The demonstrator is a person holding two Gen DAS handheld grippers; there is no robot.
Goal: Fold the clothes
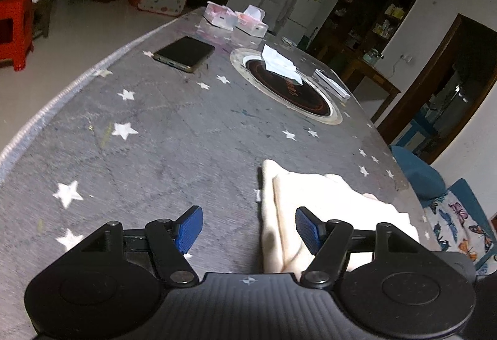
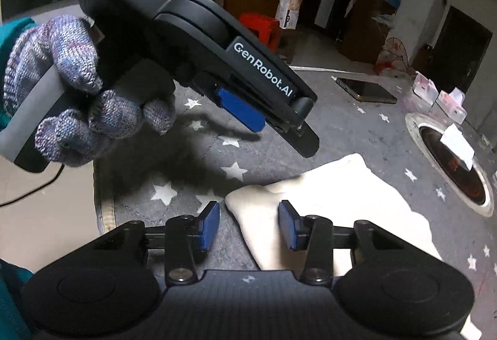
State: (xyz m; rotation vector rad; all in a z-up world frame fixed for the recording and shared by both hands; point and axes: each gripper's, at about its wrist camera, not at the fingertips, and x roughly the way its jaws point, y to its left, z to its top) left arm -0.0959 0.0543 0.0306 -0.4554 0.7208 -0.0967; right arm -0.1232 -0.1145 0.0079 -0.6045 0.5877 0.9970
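Table edge: the gray star-printed cover [image 1: 174,129] ends in a pale ribbed border that curves down the left of the left wrist view; in the right wrist view the same border runs down the lower left, bare floor beyond it
Open room: a wide stretch of bare cover lies left of the cloth in the left wrist view; in the right wrist view the lower centre is taken up by cloth, with bare cover to its left
Cloth: a cream folded cloth [image 1: 326,200] lies flat on the cover at lower right of the left wrist view; in the right wrist view it fills the lower centre [image 2: 335,200]; soft, thick, rounded at the corners, a layered fold line along its left side
Left tongs: the left gripper [image 1: 248,228] stands wide open and holds nothing; its right blue pad is over the cloth's edge, its left pad over bare cover
Right tongs: the right gripper [image 2: 248,223] is spread open, empty, straddling the cloth's near corner
Writing: "DAS Data Acquisition System" and "GenRobot.AI" in white on the black body at upper left of the right wrist view
Hand: a knitted purple-blue glove [image 2: 77,91] grips a gray handle
Farther things: a dark phone [image 1: 184,53]; a round black plate with a metal ring [image 1: 285,85], white paper on it; two tissue packs [image 1: 233,17] at the far edge
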